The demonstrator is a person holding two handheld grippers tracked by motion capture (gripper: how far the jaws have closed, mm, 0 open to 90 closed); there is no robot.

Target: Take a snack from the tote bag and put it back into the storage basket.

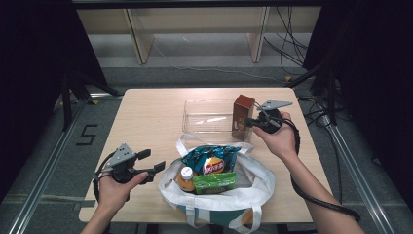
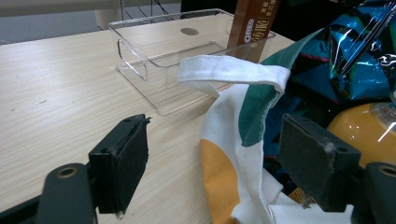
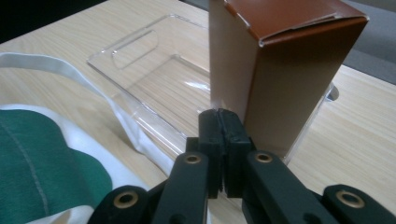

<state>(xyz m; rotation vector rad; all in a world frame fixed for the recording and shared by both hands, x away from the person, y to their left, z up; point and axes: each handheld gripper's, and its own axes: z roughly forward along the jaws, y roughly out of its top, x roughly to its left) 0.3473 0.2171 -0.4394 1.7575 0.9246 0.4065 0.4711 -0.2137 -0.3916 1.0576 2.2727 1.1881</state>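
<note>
A tall brown box [image 1: 242, 117] [image 3: 289, 70] stands upright at the right end of a clear plastic tray [image 1: 207, 117] [image 3: 140, 60]. My right gripper [image 1: 249, 122] [image 3: 219, 123] is shut, pads pressed together with nothing between them, right against the box's near corner. A white, green and orange tote bag [image 1: 214, 195] [image 2: 233, 154] sits at the table's front. In it are a blue chip bag [image 1: 212, 158] [image 2: 355, 51], an orange bottle [image 1: 185, 178] and a green packet [image 1: 214, 181]. My left gripper [image 1: 152, 161] [image 2: 219, 168] is open at the bag's left rim, the rim cloth between its jaws but untouched.
The wooden table [image 1: 146, 117] is bare on its left half. A white bag handle [image 2: 233, 70] arches toward the tray [image 2: 154, 60]. Beyond the table are wooden frame legs and cables on the floor; metal rails run along both sides.
</note>
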